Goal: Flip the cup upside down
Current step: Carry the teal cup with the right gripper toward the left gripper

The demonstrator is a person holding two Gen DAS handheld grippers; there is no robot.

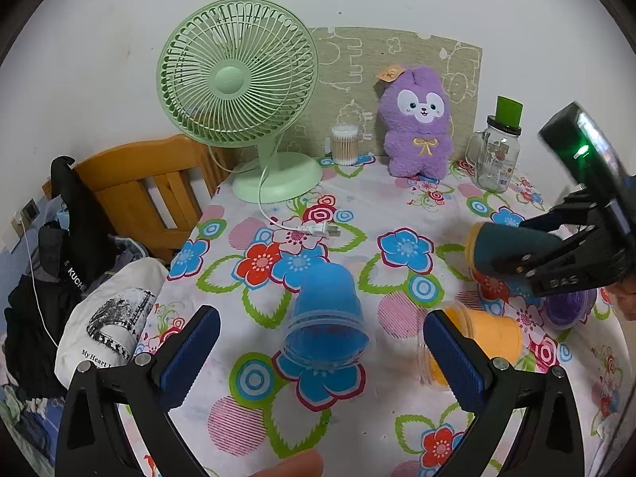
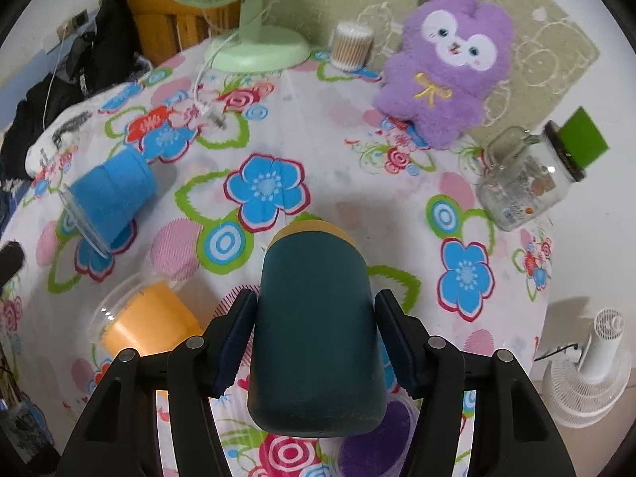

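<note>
A: Left wrist view?

B: Left hand-held gripper (image 1: 322,351) spread wide, holding nothing, blue pads either side of a blue cup (image 1: 326,318). Blue cup lying on its side on the flowered counter (image 1: 397,206), rim toward the camera, not touched by either pad. Orange cup (image 1: 477,342) just beside the right-hand pad, also on its side. Further right, right hand-held gripper (image 1: 512,264) clamped on a dark teal cup (image 1: 508,250) with a yellow rim, held off the counter and tipped sideways. Purple cup (image 1: 568,310) below it, partly hidden. At the back: green fan (image 1: 238,91), its loose plug (image 1: 318,230) on the cloth, jar of cotton swabs (image 1: 345,145), purple plush toy (image 1: 417,127), glass jar (image 1: 497,155) with a green lid. Wooden chair (image 1: 151,187) and piled clothes (image 1: 59,278) off the left edge.

A: Right wrist view?

B: Right hand-held gripper (image 2: 316,338) closed on the dark teal cup (image 2: 318,334), one pad pressed to each side. Base toward the camera, yellow rim pointing away, tilted down toward the counter (image 2: 338,167). Blue cup (image 2: 107,198) well apart at left, on its side. Orange cup (image 2: 147,326) near the left finger, on its side. Purple cup (image 2: 377,445) beneath the teal one, mostly hidden. Plush toy (image 2: 449,63), glass jar (image 2: 524,183), swab jar (image 2: 351,45) and fan base (image 2: 258,47) along the far edge. White fan (image 2: 592,365) on the floor at right.
</note>
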